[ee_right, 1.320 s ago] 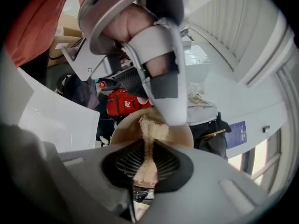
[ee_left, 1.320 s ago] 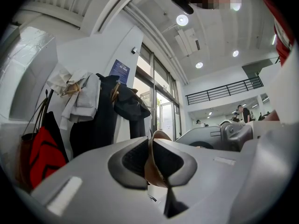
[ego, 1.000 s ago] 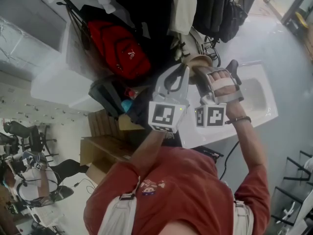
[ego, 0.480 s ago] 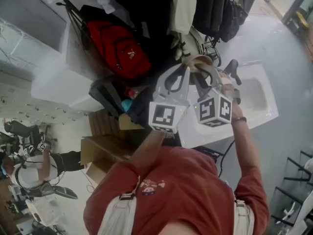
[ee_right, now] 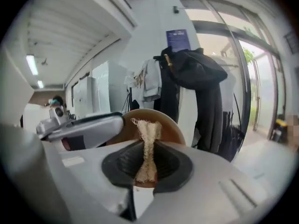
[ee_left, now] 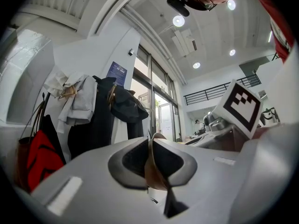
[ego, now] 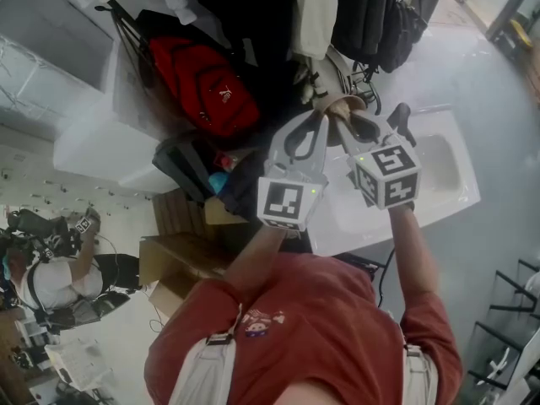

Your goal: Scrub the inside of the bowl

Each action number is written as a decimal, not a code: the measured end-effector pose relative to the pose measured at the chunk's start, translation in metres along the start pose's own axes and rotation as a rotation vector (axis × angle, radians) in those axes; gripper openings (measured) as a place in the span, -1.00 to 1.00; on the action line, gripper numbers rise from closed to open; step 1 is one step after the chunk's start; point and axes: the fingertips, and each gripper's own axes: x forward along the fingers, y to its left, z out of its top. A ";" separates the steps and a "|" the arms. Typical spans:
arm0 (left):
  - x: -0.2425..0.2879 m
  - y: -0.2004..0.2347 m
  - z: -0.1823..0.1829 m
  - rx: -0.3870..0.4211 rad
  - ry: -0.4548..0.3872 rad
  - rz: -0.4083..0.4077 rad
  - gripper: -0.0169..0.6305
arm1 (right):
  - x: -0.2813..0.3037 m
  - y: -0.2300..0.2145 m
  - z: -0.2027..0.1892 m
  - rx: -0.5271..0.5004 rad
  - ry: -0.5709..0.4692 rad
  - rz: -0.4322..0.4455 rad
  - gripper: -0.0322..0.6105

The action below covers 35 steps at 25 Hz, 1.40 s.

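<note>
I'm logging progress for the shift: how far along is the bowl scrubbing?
Done: the left gripper is shut on the bowl at its rim, and the right gripper is shut on the scrubber. In hand: scrubber held up to the bowl, near the sink. Left: the scrubbing itself; cleanliness can't be judged.

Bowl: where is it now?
Head view, upper centre: the brown bowl is pinched by its rim in the left claw, by the sink, with the scrub pad in the right claw next to it.
</note>
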 end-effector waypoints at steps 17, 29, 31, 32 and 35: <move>-0.001 -0.002 -0.002 0.008 -0.009 -0.004 -0.84 | 0.001 -0.010 -0.010 0.645 -0.109 0.086 -0.75; -0.004 0.008 -0.009 0.004 0.011 0.039 -0.87 | -0.006 -0.005 -0.011 0.589 -0.111 0.085 -0.75; -0.005 0.013 -0.015 -0.005 0.027 0.061 -0.88 | -0.007 -0.003 -0.012 0.589 -0.110 0.092 -0.75; -0.005 0.015 -0.018 -0.012 0.035 0.069 -0.88 | -0.007 -0.002 -0.012 0.588 -0.109 0.095 -0.75; -0.007 0.020 -0.024 -0.019 0.054 0.087 -0.89 | -0.008 0.002 -0.012 0.588 -0.104 0.108 -0.75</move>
